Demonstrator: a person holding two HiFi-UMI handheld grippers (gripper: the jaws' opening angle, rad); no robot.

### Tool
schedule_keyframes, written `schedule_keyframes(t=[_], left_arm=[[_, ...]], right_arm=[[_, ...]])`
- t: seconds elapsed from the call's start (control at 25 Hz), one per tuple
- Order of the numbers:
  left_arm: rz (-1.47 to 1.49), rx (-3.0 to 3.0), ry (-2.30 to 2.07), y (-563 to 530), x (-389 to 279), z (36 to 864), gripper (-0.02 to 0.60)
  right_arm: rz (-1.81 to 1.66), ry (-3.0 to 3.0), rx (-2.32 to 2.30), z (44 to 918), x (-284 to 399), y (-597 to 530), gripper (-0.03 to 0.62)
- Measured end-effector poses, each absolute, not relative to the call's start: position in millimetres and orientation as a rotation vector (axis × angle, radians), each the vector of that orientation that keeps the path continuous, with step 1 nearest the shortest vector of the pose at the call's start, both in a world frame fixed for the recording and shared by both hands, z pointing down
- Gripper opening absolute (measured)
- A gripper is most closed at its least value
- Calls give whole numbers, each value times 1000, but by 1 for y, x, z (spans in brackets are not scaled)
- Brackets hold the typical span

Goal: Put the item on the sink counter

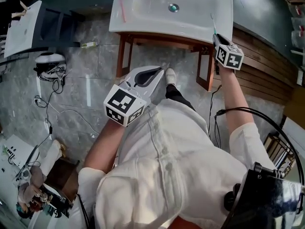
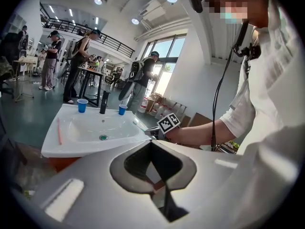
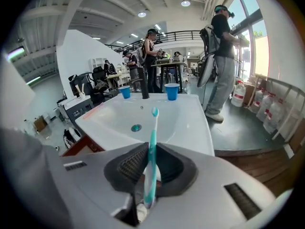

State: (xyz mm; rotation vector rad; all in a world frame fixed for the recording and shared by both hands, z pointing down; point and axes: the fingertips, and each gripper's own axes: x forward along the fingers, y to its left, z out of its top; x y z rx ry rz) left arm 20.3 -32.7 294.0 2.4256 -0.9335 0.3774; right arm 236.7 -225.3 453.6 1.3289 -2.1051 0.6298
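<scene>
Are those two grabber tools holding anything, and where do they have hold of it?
The right gripper pinches a teal toothbrush by its handle, with the brush head pointing toward the sink. The left gripper holds nothing.

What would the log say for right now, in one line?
right gripper: shut on teal toothbrush | place: by front corner of sink | left gripper: empty | status: not yet set down
</scene>
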Motion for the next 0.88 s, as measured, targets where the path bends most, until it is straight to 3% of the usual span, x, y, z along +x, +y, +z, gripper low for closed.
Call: schedule_keyframes(t=[0.48, 0.88], left_arm=[[340, 2408, -959, 54, -55, 309, 5], [311, 2397, -949, 97, -96, 342, 5]], right_arm=[[657, -2182, 1264, 462, 126, -123, 46], [738, -2205, 1248, 522, 58, -53, 46]])
